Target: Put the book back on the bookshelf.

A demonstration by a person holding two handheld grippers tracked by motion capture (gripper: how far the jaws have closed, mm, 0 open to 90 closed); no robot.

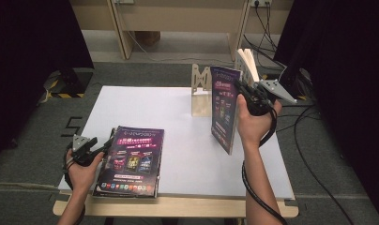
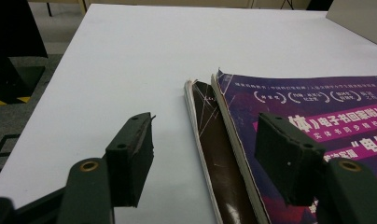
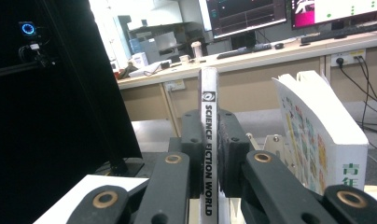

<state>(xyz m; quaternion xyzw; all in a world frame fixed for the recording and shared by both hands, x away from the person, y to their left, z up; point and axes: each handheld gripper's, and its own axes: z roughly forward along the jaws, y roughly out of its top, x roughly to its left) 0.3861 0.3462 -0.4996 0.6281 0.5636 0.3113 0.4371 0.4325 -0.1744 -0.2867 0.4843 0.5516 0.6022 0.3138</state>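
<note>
- Magazine held upright over the right half of the desk, clear of the surface, long axis vertical; dark purple cover faces left, spine faces right toward the hand.
- Right tool clamps it by the spine; in the right gripper view the jaws press on both sides of the white spine, whose lettering reads "SCIENCE FICTION WORLD" running lengthwise.
- Just beyond it, far right: a thick white book stands upright, pages slightly fanned; in the right gripper view it stands just right of the held spine.
- Wooden bookend stand stands at the far edge of the desk, just left of the held magazine.
- Stack of magazines lies flat at the near left, long axis running near to far, purple cover up.
- Left tool rests at the stack's left edge, jaws wide apart, nothing between the pads; one jaw over bare desk, the other over the top cover.
- Desk: plain white top, light wooden rim along the near edge.
- Room: grey carpet, black curtains on both sides, cables on the floor at right, a wooden bench at the far side.
</note>
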